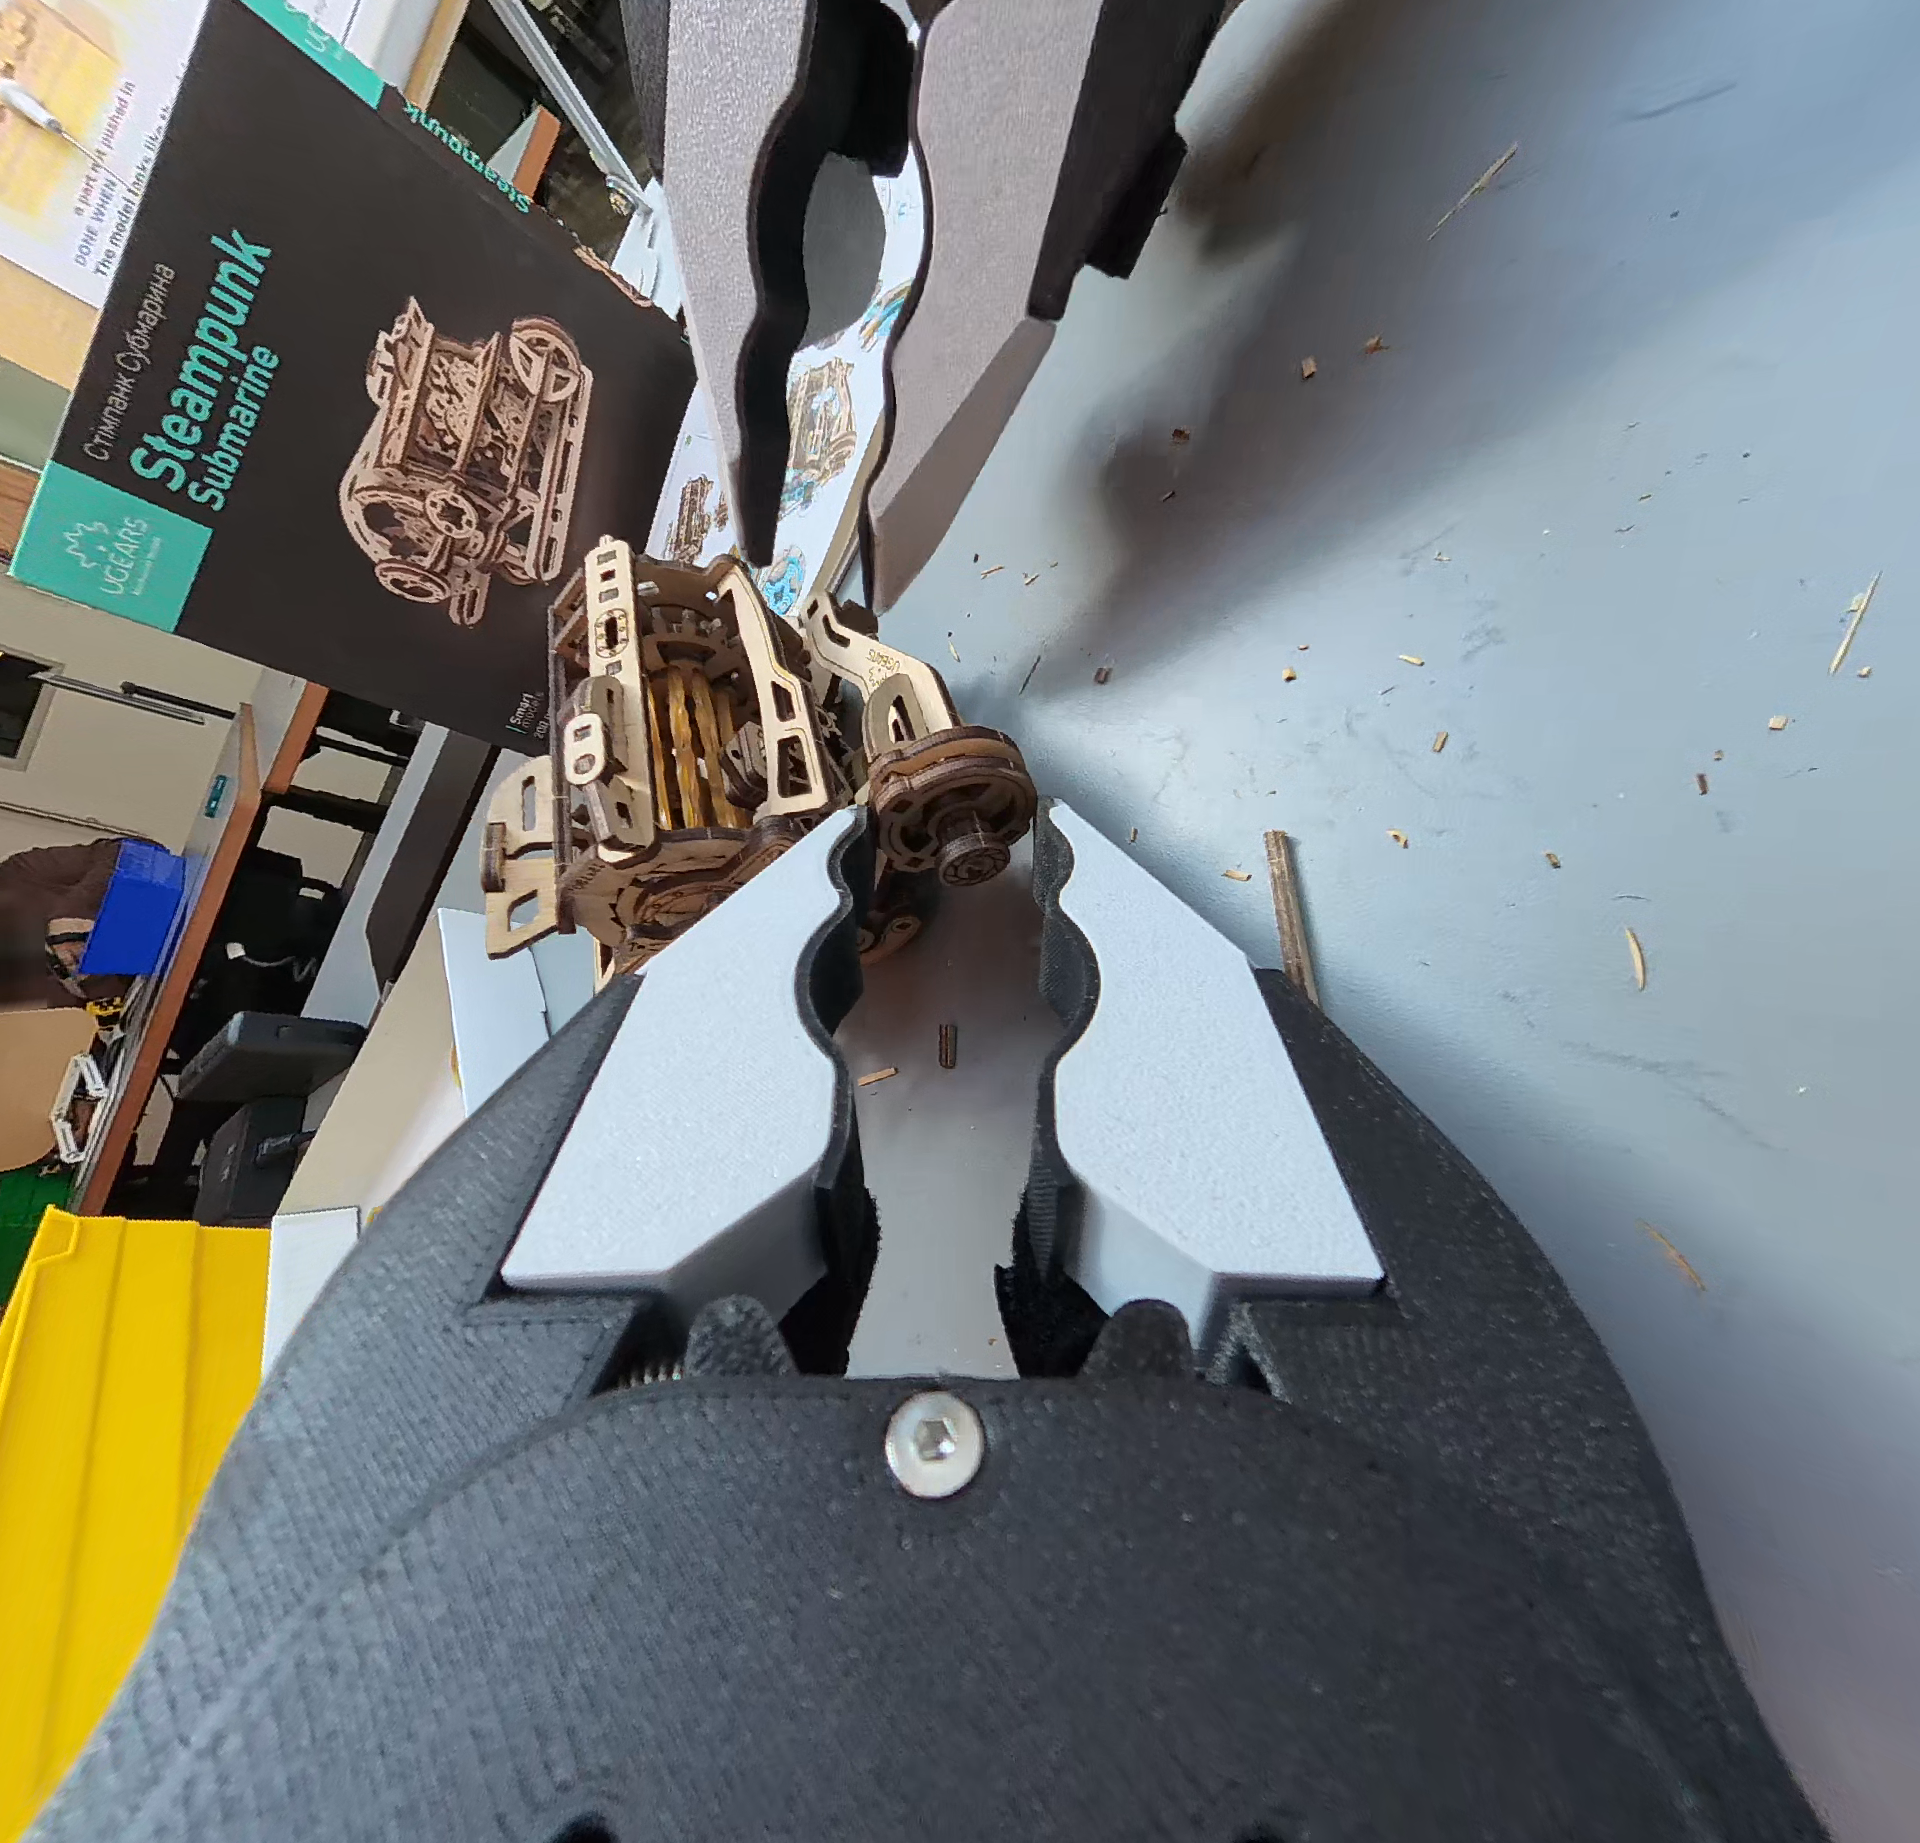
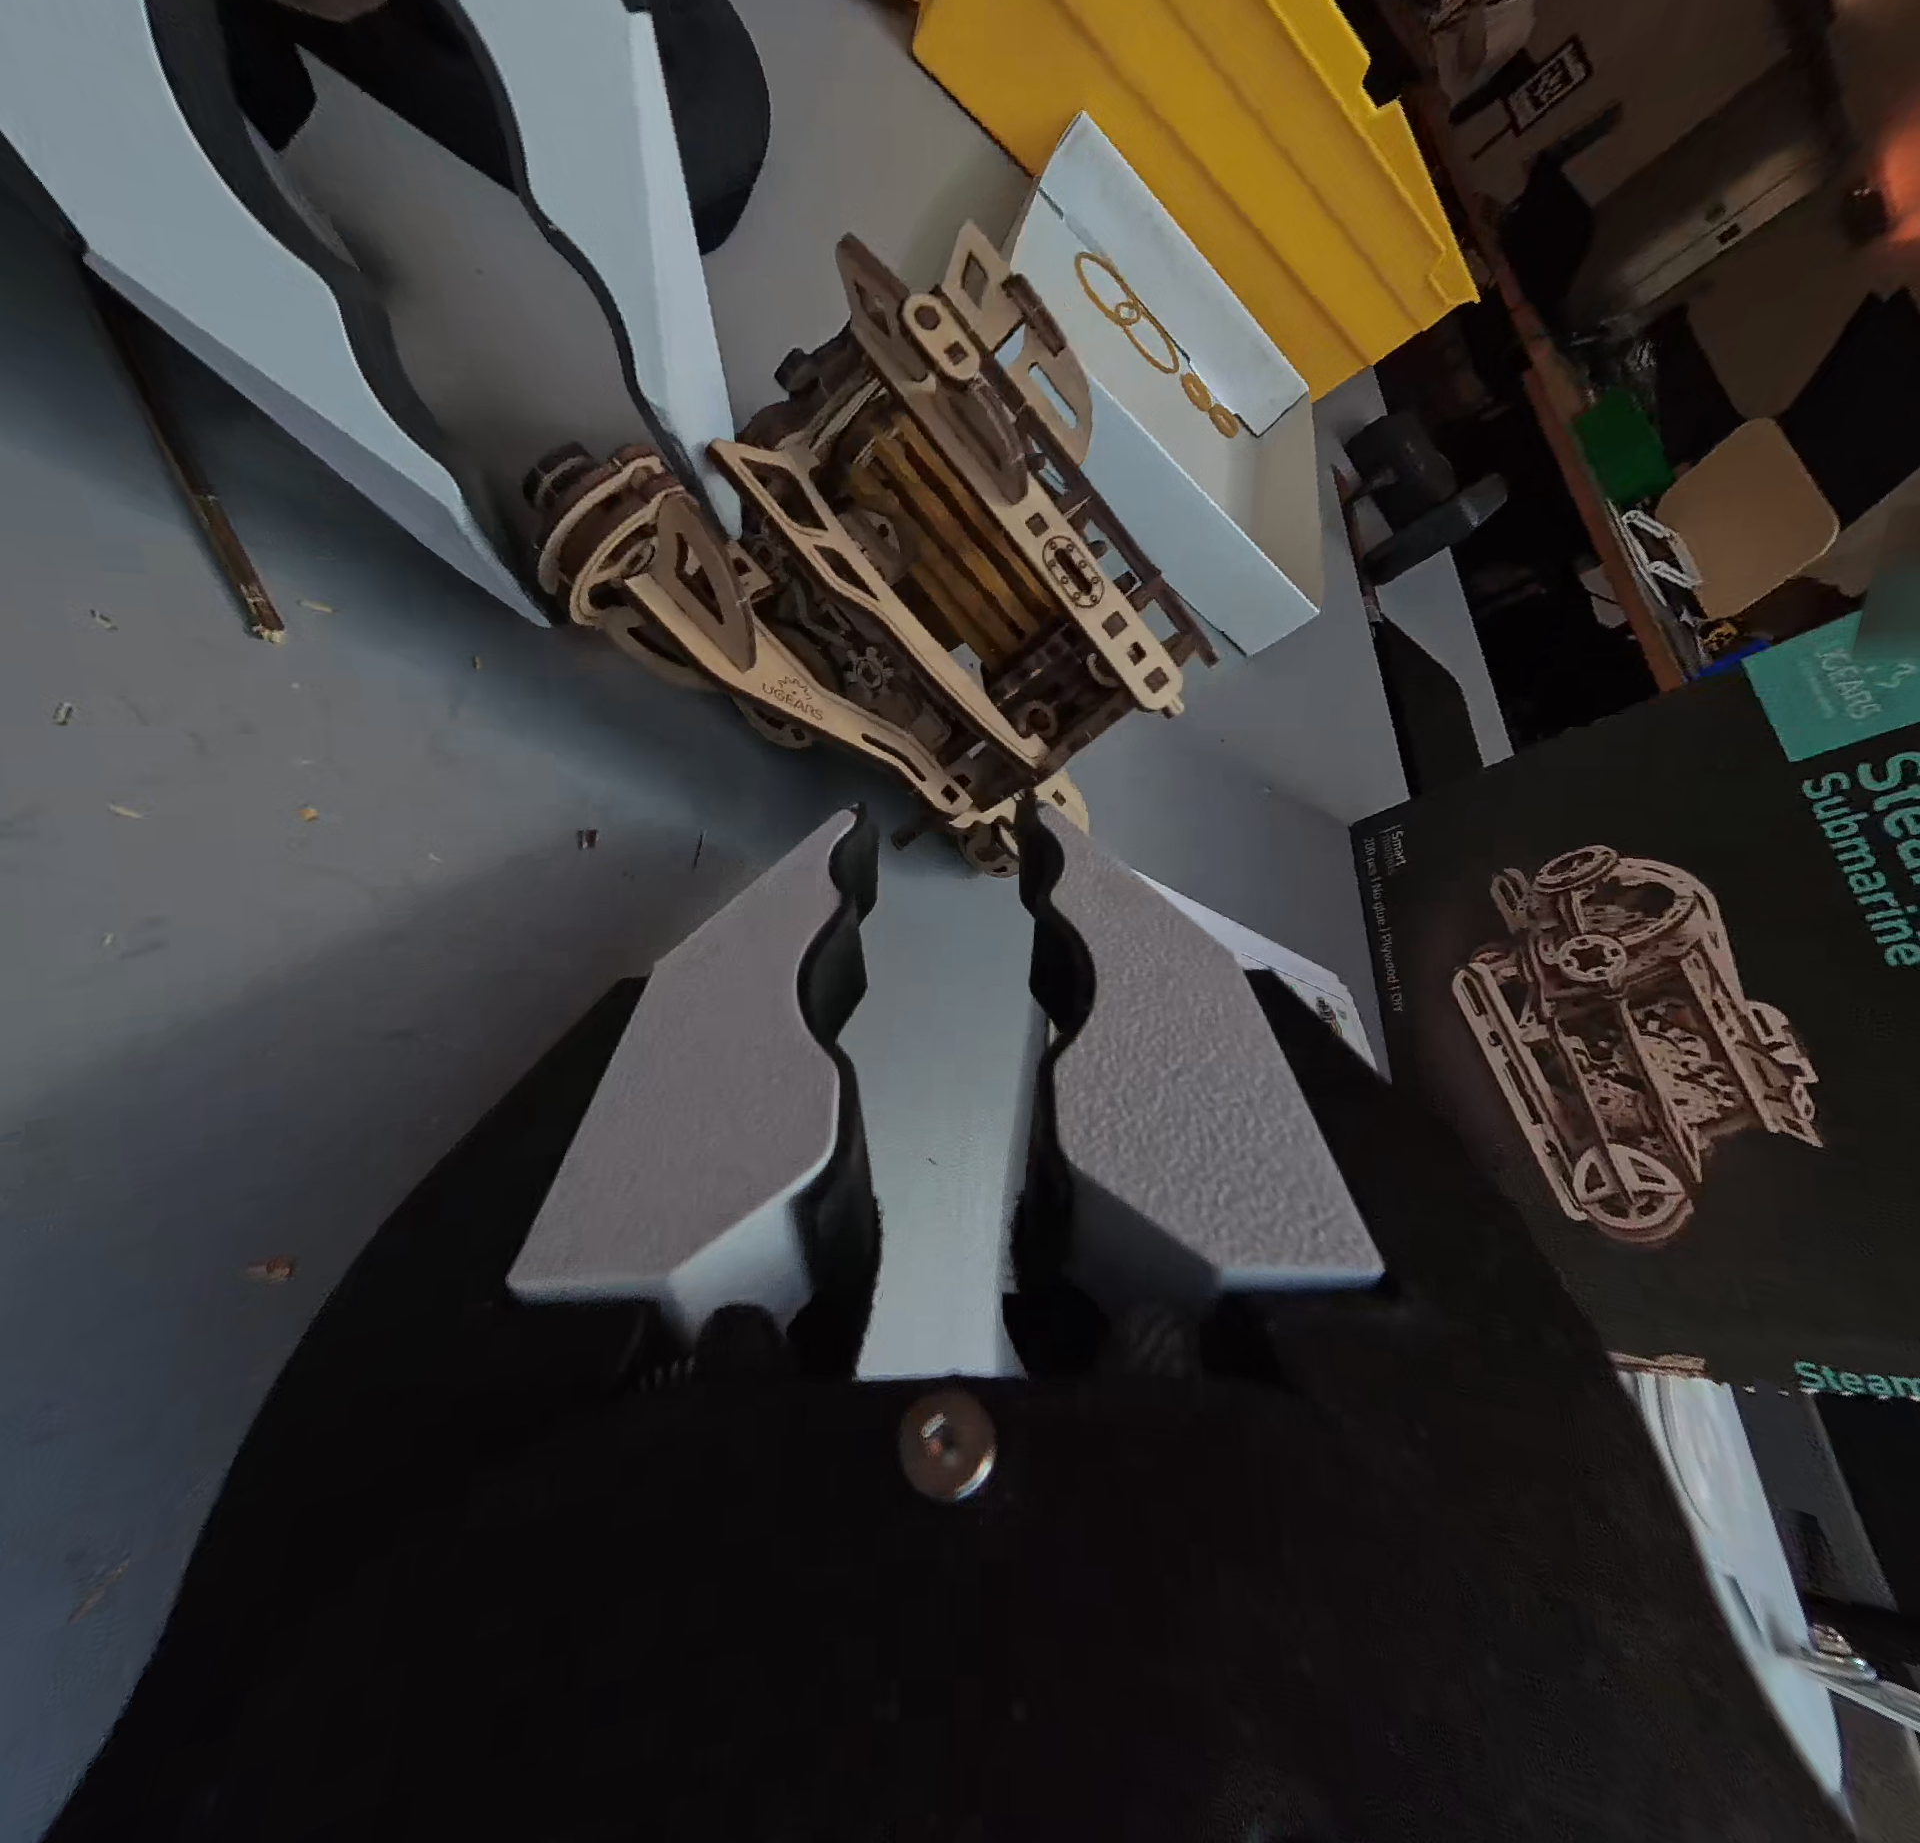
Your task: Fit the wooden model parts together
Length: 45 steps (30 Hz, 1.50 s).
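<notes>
The wooden submarine model (image 1: 686,754) sits on the grey table (image 1: 1455,650), largely assembled: side frames, a gear train and yellowish bands in the core are all seated, and a round side wheel (image 1: 951,806) on a curved arm is mounted at one end. I judge the build well along, with the remaining work at the outer fittings rather than the hull.

My left gripper (image 1: 951,827) straddles that side wheel. The wheel stands between the fingers, and the right wrist view shows the far finger (image 2: 686,422) touching the model next to the wheel, but I cannot tell whether both pads press on it. My right gripper (image 2: 940,827) is at the opposite end, its jaws apart; a small wheel (image 2: 997,848) and a short peg (image 2: 904,837) on the model's lower edge sit just at the tips, one fingertip (image 2: 1039,832) touching or nearly touching, nothing gripped.

A loose wooden stick (image 1: 1288,920) and many wood slivers lie on the table, so parts have been punched out. The kit box (image 1: 343,359) stands behind the model, with a white carton (image 2: 1174,422) and a yellow bin (image 2: 1195,110) beyond.
</notes>
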Tool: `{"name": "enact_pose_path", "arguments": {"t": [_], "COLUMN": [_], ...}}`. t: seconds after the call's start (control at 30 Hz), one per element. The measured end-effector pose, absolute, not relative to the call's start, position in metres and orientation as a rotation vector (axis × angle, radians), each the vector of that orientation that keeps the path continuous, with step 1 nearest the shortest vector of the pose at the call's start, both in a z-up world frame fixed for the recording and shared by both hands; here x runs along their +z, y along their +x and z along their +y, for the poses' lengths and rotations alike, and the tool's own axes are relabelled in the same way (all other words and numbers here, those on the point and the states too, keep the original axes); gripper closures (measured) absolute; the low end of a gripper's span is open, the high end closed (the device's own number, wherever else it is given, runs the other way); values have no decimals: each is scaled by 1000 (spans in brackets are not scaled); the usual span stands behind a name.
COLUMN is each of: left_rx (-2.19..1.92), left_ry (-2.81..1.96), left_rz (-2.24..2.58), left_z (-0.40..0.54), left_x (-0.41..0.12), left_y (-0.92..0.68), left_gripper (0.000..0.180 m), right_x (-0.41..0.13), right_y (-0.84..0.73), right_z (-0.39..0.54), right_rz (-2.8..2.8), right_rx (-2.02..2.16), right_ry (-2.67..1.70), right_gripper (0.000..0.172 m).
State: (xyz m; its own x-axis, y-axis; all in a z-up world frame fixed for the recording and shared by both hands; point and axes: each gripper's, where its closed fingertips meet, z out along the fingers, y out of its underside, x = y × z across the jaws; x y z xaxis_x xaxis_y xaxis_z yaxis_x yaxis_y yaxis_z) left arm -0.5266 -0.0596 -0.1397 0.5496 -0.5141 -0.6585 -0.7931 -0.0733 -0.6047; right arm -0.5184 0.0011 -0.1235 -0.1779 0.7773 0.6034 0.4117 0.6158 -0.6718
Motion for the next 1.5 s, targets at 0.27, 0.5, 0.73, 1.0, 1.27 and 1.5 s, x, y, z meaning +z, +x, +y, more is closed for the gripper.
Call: {"name": "enact_pose_path", "arguments": {"t": [0.27, 0.5, 0.73, 1.0, 1.27, 1.5], "left_rx": [295, 275, 281, 284, 277, 195], "left_ry": [-1746, -1748, -1744, -1742, -1706, -1715], "left_rz": [1095, 1097, 1098, 1100, 1085, 1019], "left_z": [-59, -59, -59, -59, -63, -74], "left_x": [-139, -139, -139, -138, -132, -122], "left_y": [-526, -525, -526, -525, -522, -522], "left_gripper": [152, 152, 152, 152, 149, 147], "right_x": [-131, -128, -123, -125, -126, -133], "right_y": [-521, -520, -520, -519, -520, -516], "right_z": [-4, -3, -4, -3, 2, 3], "right_rz": [-1852, -1827, -1797, -1798, -1782, -1787], "right_rx": [370, 404, 421, 425, 455, 558], "right_ry": [-848, -891, -913, -916, -971, -1068], "right_gripper": [151, 160, 164, 151, 152, 151]}}
